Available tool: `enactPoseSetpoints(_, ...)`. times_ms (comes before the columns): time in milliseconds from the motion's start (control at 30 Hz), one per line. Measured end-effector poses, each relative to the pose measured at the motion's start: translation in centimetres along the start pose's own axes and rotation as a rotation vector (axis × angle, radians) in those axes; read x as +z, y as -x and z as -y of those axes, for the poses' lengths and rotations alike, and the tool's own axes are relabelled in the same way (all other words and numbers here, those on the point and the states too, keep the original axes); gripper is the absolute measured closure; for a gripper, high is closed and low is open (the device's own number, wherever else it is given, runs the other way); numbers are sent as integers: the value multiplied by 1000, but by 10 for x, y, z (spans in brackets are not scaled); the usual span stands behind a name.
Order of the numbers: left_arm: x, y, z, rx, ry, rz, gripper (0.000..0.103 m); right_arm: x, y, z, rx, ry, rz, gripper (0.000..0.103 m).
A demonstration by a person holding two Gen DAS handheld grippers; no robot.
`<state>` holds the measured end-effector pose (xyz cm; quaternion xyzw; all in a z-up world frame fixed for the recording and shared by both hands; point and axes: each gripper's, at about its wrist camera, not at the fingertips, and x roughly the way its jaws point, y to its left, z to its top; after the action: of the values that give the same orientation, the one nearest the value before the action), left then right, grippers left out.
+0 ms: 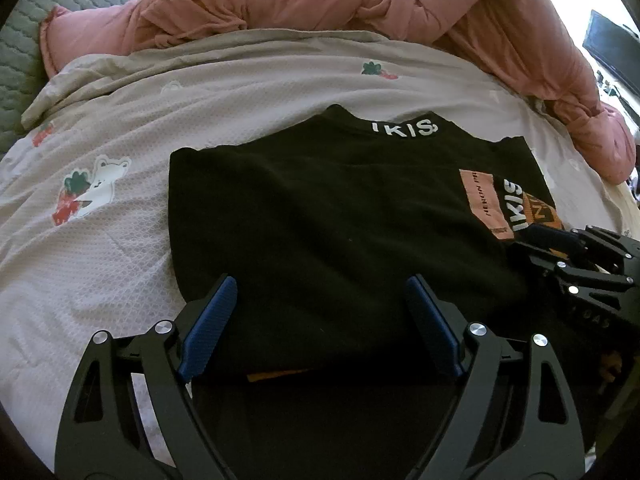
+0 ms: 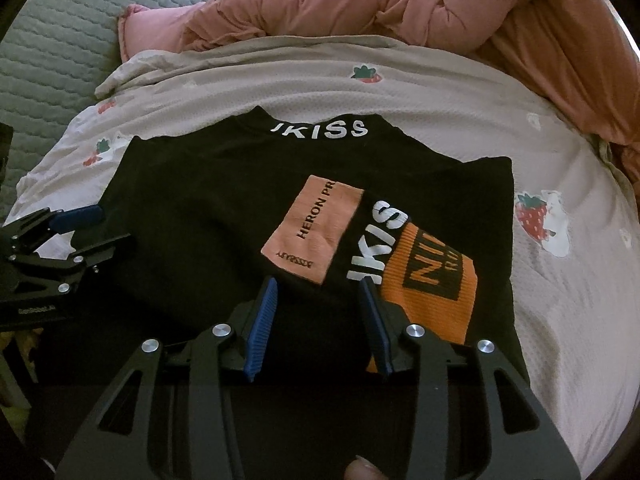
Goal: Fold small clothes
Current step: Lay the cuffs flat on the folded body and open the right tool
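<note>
Lying flat on pale strawberry-print bedsheet (image 1: 120, 264): small black knit garment with white lettering (image 1: 320, 208), sleeves apparently folded in, lengthwise fold left. Left of its near hem, left gripper (image 1: 320, 316) wide open, holding nothing. Right of that, right gripper (image 2: 318, 320) half-open over hem, gripping nothing.

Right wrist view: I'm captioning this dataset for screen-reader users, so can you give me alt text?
A black top with white collar lettering, a pink patch and an orange cuff lies partly folded on a pale strawberry-print blanket. The right gripper, jaws apart, hangs over its near edge. A pink duvet is bunched behind.
</note>
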<state>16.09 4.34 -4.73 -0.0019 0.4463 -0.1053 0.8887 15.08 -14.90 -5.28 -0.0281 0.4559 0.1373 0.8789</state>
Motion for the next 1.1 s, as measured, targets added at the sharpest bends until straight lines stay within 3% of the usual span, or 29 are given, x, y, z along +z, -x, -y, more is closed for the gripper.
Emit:
enactPoseSetpoints(100,0,2,1,1,0,4,24,0,3,2,12,-11,5,57)
enactPoseSetpoints(167,-1,4,2,1,2,8,24,0,7,2,7,-17,12,47)
enactPoseSetpoints(267,-1,8,1,-3,7,16,24,-1,10,4,12,-31,15,42)
enactPoseSetpoints(500,-1,21,-5,6,36,44,20,-2,15,9,8,-52,22,42)
enactPoseSetpoints(567,-2,26,-7,13,44,54,11,-3,17,10,7,-54,26,41)
enactPoseSetpoints(600,-2,29,-8,19,51,58,10,-3,18,10,7,-56,27,38)
enactPoseSetpoints(633,-2,31,-9,22,55,62,10,-3,20,12,6,-62,33,25)
enactPoseSetpoints(667,-2,33,-10,23,59,65,10,-3,22,13,5,-72,42,20)
enactPoseSetpoints(1100,-3,53,-14,45,80,87,10,-1,42,25,-12,-102,86,13)
